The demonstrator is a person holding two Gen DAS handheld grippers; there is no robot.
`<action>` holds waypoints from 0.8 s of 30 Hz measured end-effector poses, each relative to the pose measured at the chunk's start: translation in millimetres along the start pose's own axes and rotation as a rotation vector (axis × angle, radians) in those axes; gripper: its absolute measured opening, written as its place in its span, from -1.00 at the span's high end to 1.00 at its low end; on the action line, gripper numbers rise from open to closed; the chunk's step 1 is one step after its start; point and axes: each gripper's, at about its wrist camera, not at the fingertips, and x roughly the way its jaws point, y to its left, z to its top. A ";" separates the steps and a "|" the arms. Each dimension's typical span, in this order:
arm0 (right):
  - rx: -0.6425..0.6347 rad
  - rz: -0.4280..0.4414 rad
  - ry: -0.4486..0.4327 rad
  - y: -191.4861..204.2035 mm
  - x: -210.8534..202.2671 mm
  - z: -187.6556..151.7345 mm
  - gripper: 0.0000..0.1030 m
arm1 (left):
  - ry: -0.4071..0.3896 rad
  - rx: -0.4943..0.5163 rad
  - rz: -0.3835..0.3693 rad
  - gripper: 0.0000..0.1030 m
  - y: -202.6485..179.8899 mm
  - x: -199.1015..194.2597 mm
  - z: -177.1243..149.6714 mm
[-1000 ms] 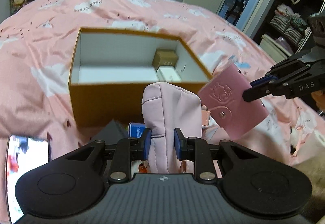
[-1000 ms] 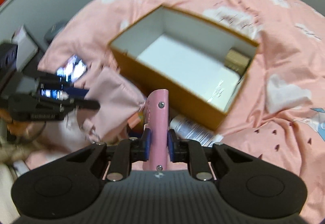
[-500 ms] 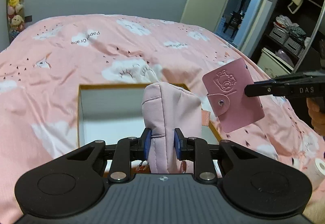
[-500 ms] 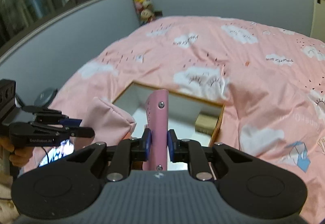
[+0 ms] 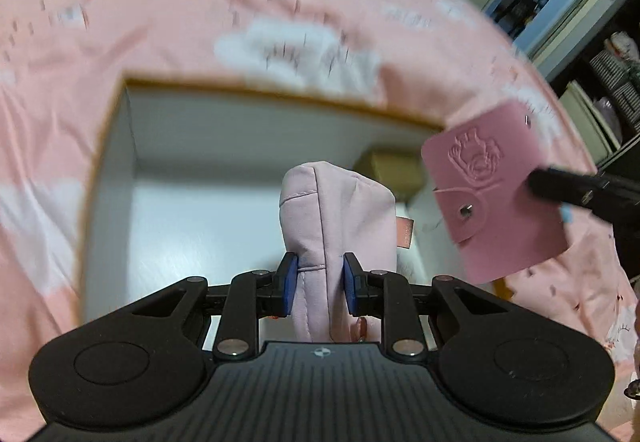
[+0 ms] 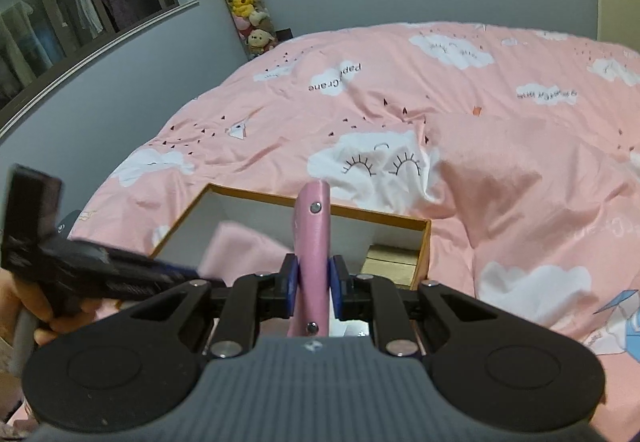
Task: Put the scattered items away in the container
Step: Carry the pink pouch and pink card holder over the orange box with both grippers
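My left gripper is shut on a pale pink fabric pouch and holds it over the open orange box with white inside walls. My right gripper is shut on a pink snap card wallet, held edge-on above the box's near right part. The wallet also shows at the right of the left wrist view, over the box's right rim. A small tan box lies inside at the far right corner. The pouch shows blurred in the right wrist view.
The box sits on a bed with a pink cloud-print duvet. A hanging column of plush toys is on the grey wall. A doorway and shelves lie to the right.
Both grippers have moved forward over the box with their items. The left view has tilted down into the box, and the pouch and wallet now hang above its inside.
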 end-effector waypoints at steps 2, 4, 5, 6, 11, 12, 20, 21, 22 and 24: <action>0.014 0.007 0.009 -5.7 8.4 -0.7 0.65 | 0.052 -0.026 -0.011 0.47 2.8 15.5 -2.2; 0.022 0.011 0.019 -10.3 16.1 -2.5 0.65 | 0.087 -0.042 -0.016 0.47 3.6 27.5 -5.1; 0.027 0.014 0.022 -12.3 18.8 -3.6 0.65 | 0.100 -0.049 -0.014 0.47 3.7 32.5 -6.5; 0.030 0.017 0.024 -14.2 21.6 -4.3 0.65 | 0.110 -0.057 -0.013 0.47 4.0 36.3 -7.8; 0.035 0.030 0.027 -19.2 29.1 -7.2 0.65 | 0.155 -0.112 -0.008 0.47 6.1 51.9 -10.5; 0.037 0.033 0.028 -19.9 29.8 -7.5 0.65 | 0.159 -0.125 -0.007 0.47 6.7 53.5 -11.0; 0.041 0.039 0.030 -23.4 34.1 -8.7 0.65 | 0.210 -0.127 0.003 0.41 6.1 62.9 -12.4; 0.042 0.040 0.032 -23.8 35.4 -8.9 0.65 | 0.224 -0.114 0.011 0.38 4.9 64.8 -12.1; 0.043 0.041 0.035 -24.1 36.9 -9.0 0.65 | 0.238 -0.095 0.021 0.32 3.1 66.9 -11.5; 0.044 0.045 0.040 -24.1 38.7 -10.1 0.65 | 0.263 -0.063 0.040 0.25 -0.7 71.5 -10.4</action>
